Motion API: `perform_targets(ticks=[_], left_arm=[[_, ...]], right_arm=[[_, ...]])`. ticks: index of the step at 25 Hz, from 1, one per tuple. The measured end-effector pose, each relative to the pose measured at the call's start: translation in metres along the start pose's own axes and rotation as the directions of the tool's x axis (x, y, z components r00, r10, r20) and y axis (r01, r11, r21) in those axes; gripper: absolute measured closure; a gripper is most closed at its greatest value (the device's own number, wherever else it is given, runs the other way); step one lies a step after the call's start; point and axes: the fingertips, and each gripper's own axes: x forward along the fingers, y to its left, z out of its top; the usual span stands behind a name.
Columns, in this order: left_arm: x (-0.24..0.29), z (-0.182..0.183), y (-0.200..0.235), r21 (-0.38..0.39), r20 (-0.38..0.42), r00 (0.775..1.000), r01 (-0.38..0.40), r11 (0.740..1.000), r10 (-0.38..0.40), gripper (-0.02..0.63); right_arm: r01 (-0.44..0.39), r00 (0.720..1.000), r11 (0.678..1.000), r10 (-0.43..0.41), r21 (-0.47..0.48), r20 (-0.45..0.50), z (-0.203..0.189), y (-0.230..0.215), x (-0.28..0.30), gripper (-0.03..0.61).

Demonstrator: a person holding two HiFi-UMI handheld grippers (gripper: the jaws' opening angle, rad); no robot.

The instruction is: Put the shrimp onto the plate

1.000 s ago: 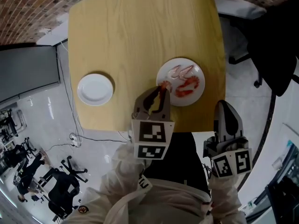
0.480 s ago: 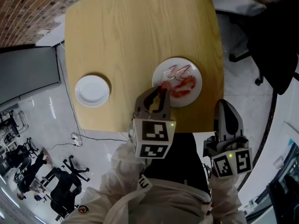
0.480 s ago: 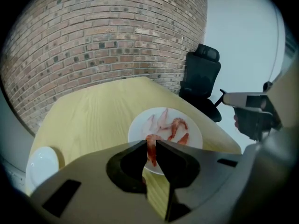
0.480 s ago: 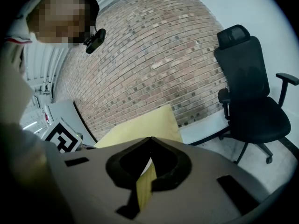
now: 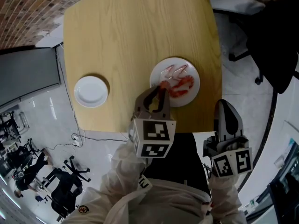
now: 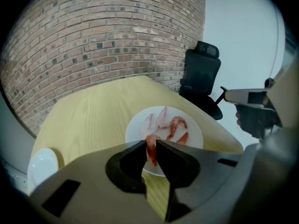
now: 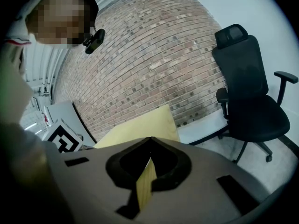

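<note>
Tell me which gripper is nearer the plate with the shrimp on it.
Left. The left gripper, shut on a shrimp, is at the near-left rim of the plate. The right gripper, shut and empty, hangs apart from it, nearer the person and to its right.

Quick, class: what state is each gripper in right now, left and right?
Left gripper: closed on a shrimp.
Right gripper: closed, holding nothing.
</note>
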Motion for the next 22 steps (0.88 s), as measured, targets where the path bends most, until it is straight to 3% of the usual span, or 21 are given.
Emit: perform_targets(ticks=[22], left_arm=[[-0.012, 0.002, 0.007, -0.011, 0.056, 0.998, -0.006, 1.0, 0.006, 0.549]], right_arm=[[0.01, 1.0, 1.0, -0.01, -0.017, 0.005, -0.004, 0.01, -0.009, 0.554]])
